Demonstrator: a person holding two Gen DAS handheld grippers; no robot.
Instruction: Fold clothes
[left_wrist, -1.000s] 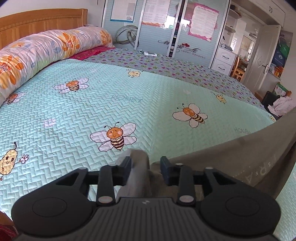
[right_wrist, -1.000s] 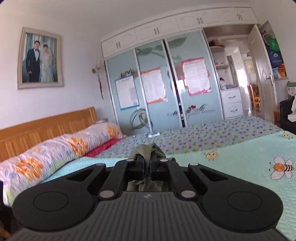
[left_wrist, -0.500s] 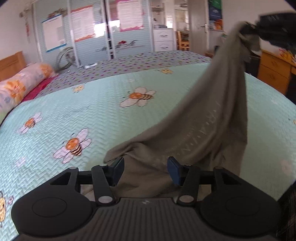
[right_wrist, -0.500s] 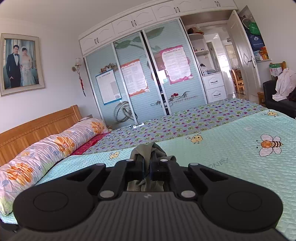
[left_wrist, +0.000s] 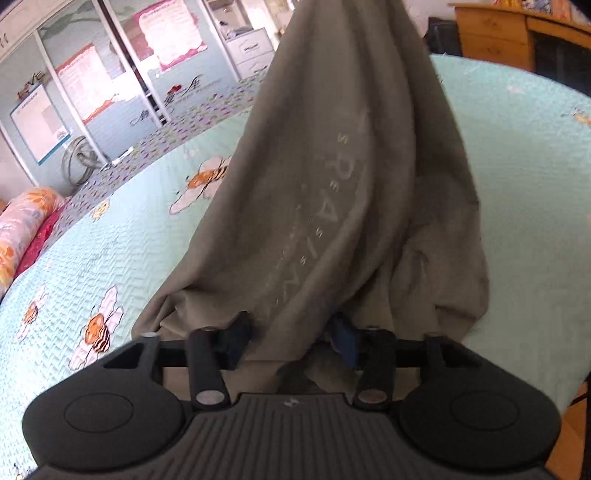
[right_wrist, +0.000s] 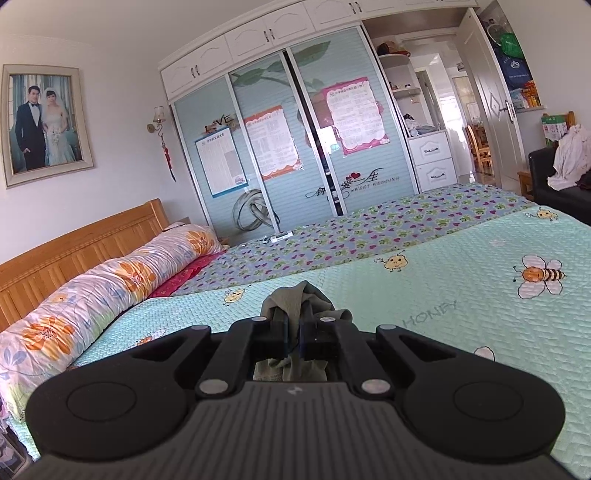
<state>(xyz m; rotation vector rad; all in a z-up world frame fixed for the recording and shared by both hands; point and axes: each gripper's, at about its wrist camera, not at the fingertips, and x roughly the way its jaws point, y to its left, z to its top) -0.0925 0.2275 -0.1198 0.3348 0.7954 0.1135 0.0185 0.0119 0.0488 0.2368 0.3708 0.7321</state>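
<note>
Both grippers (left_wrist: 291, 339) (right_wrist: 293, 332) flank olive shirt (left_wrist: 351, 184) cloth between fingers.

my left gripper (left_wrist: 291, 339) tilts downward, its jaws standing apart in view though they have just been closing, with cloth draped between them. my right gripper (right_wrist: 293, 332) points nearly level, jaws clamped tight on a bunched fold.

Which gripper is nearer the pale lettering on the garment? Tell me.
Left. The left gripper, jaws just closing with the garment between them, sits right below the lettering; the right gripper pinches a bunched part, lettering out of its view.
</note>
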